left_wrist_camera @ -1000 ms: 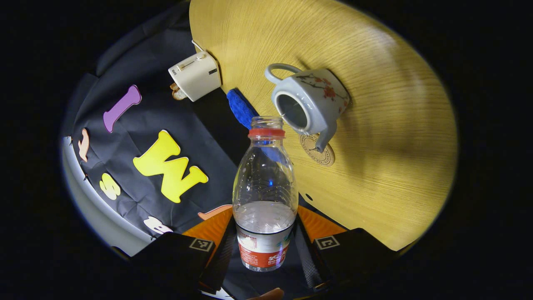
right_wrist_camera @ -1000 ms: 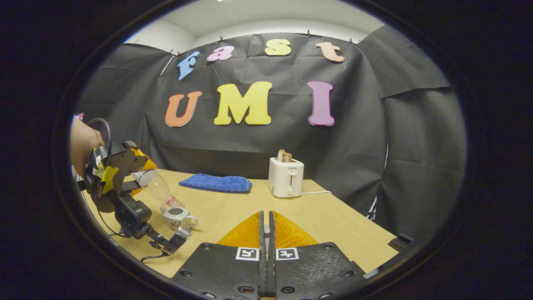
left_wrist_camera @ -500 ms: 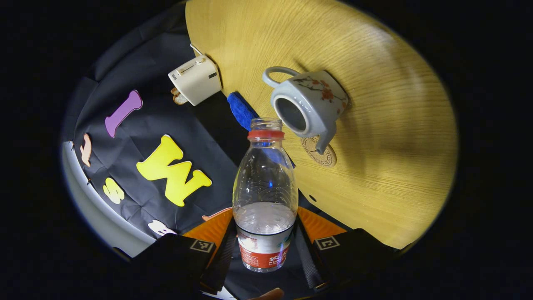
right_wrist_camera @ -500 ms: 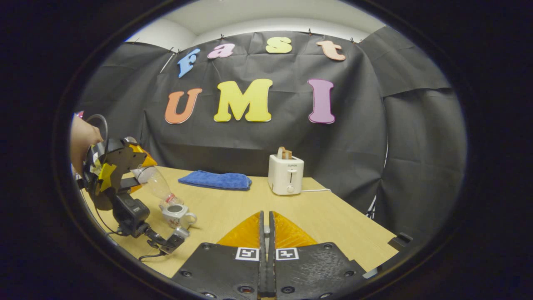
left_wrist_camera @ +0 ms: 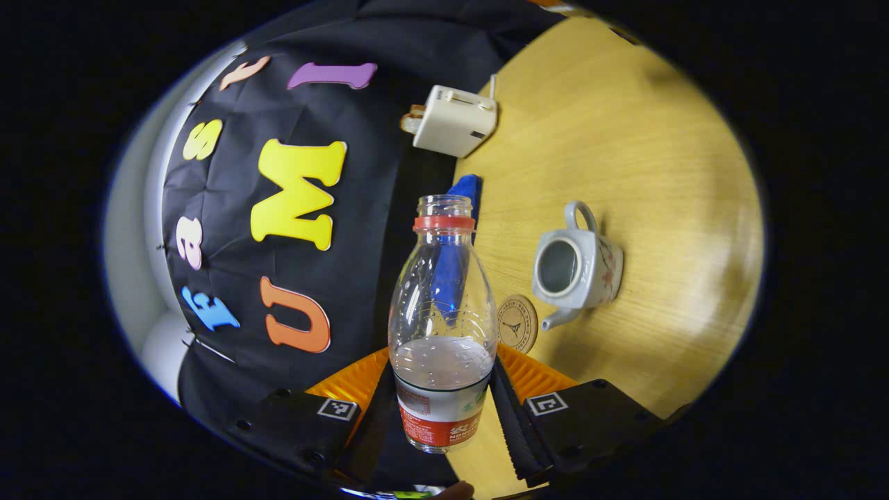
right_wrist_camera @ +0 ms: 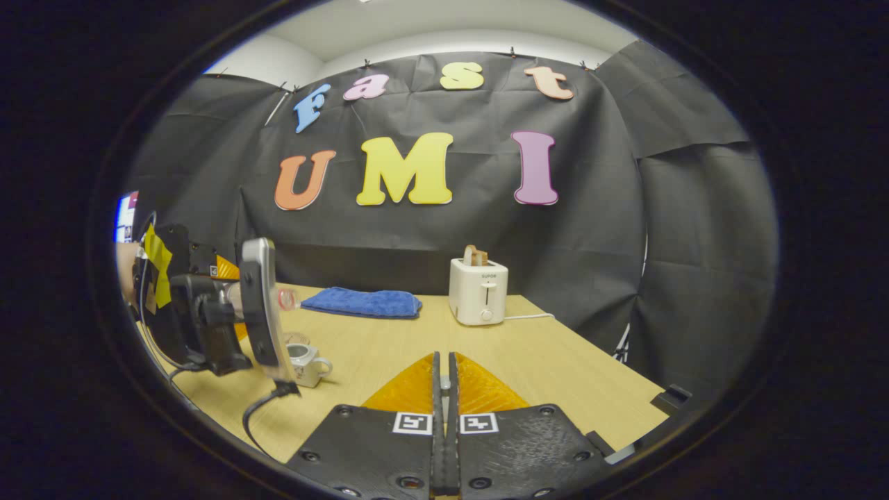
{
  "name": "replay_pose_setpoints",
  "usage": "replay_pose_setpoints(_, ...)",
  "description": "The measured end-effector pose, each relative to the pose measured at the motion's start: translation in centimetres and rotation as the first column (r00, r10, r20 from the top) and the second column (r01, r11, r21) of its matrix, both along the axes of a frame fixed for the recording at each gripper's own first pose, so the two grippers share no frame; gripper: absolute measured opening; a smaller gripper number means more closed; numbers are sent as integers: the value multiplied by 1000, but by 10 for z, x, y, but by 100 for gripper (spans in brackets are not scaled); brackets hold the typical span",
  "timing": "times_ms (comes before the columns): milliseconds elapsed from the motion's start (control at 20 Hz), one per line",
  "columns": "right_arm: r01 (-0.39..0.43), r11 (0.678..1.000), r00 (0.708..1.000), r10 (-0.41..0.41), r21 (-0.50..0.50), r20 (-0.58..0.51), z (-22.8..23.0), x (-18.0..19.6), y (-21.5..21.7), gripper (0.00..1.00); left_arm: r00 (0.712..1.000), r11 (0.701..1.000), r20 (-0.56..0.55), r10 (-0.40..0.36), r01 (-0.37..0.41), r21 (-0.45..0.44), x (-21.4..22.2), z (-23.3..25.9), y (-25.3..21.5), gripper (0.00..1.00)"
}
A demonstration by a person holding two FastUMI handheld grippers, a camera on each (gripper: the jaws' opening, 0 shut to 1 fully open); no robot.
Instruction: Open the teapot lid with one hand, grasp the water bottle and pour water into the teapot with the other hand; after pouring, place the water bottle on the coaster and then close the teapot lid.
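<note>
1. In the left gripper view, the water bottle point(left_wrist_camera: 442, 326) stood between the left gripper's point(left_wrist_camera: 444, 410) two fingers, its open mouth pointing away from the claw.
2. The coaster point(left_wrist_camera: 517, 323) lay on the table point(left_wrist_camera: 667, 208) just right of the bottle, ahead of the right finger.
3. The teapot point(left_wrist_camera: 576, 269) sat right of the coaster, its spout tip beside it, its handle on the far side.
4. The toaster point(left_wrist_camera: 453, 120) stood far ahead, the cloth point(left_wrist_camera: 464, 189) between it and the bottle's mouth.
5. In the right gripper view, the right gripper's point(right_wrist_camera: 444, 389) fingers met, the toaster ahead and the teapot off to the left.
</note>
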State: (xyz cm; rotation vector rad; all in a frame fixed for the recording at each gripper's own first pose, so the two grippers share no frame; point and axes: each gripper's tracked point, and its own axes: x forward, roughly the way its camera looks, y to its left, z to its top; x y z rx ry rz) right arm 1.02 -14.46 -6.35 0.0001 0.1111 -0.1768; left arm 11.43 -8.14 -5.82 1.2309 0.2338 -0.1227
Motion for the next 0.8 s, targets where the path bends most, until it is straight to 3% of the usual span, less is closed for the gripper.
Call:
replay_pose_setpoints(100,2,1000,1000,-2,-11,-5,-3,2,1,0,999,981,39,13,-5,-196,3,7,-4,73)
replay_pose_setpoints(200,-1,1000,1000,1,-21,-7,-4,2,6,0,997,911,50,57,-31,-412,8,14,-3,74)
replay_pose_setpoints(350,-13,1000,1000,13,-23,-5,-4,4,10,0,995,746,34,91,-45,-664,21,12,-6,74)
replay_pose_setpoints(600,-25,999,1000,24,-31,-15,-12,7,15,0,983,454,-17,181,-99,-885,62,-4,14,74)
replay_pose_setpoints(700,-33,999,999,32,-31,-20,-14,9,18,0,979,359,-14,201,-87,-929,83,-4,20,75)
replay_pose_setpoints(800,-33,999,999,32,-35,-27,-18,10,16,0,978,297,-12,210,-75,-952,101,-9,22,76)
